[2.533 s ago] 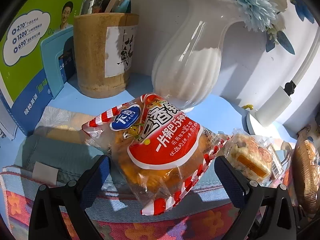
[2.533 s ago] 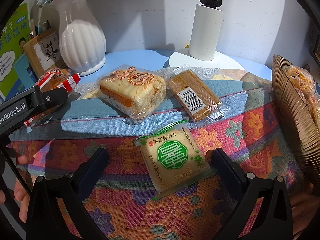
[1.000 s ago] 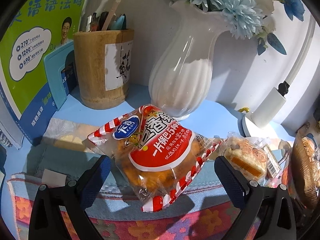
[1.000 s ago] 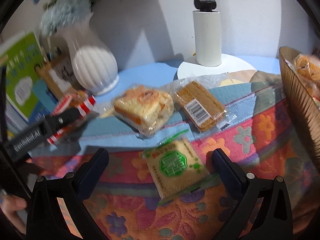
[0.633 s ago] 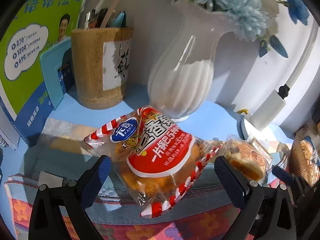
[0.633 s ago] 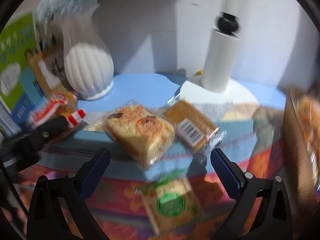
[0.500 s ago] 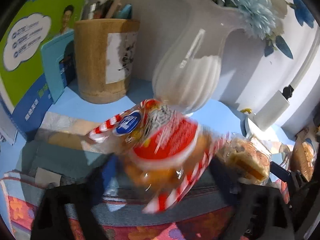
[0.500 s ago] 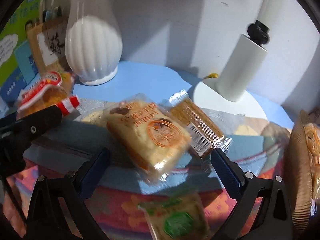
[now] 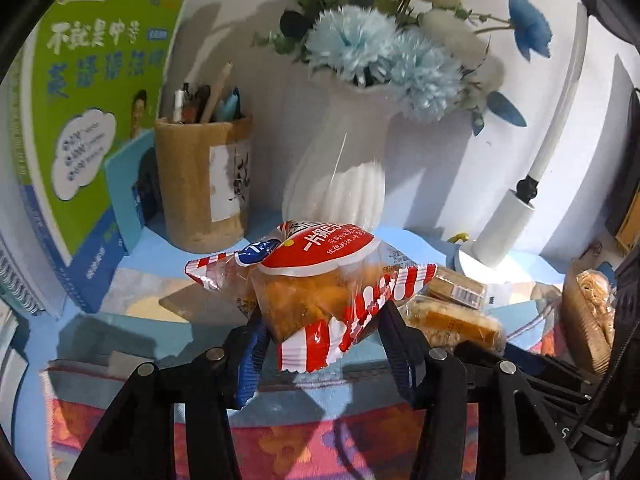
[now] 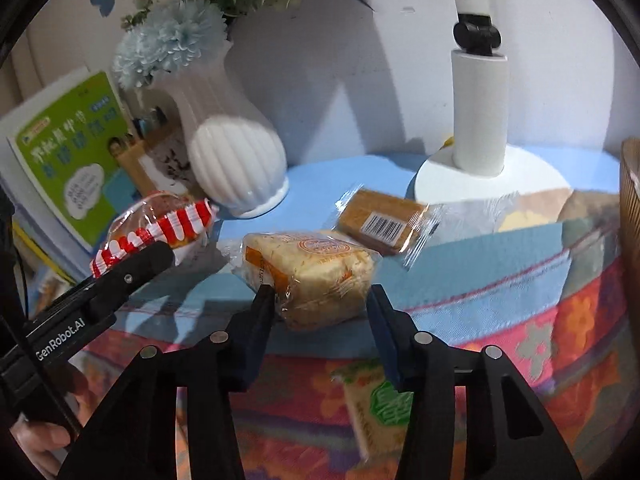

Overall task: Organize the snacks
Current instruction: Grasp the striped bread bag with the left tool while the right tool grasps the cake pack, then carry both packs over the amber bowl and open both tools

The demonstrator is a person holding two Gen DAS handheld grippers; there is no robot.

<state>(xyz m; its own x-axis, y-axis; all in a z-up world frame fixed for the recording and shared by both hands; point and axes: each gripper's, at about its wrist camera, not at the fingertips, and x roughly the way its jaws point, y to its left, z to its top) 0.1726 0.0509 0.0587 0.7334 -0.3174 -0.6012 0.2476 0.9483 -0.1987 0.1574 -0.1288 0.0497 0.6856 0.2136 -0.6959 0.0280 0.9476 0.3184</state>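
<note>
White vase [image 9: 336,184] holds blue flowers [image 9: 384,56]; cardboard cup [image 9: 202,184] holds pens [image 9: 208,100]

At the upper middle of the left wrist view we see a white ribbed vase [image 9: 340,184] with blue and white flowers [image 9: 384,52]. Left of it stands a brown pen holder [image 9: 202,182] full of pens, and at the far left a green book [image 9: 92,120] stands upright. At the right side we see a white lamp [image 9: 506,226] with a round base. A floral cloth [image 10: 560,320] covers the lower part of the right wrist view.
</note>
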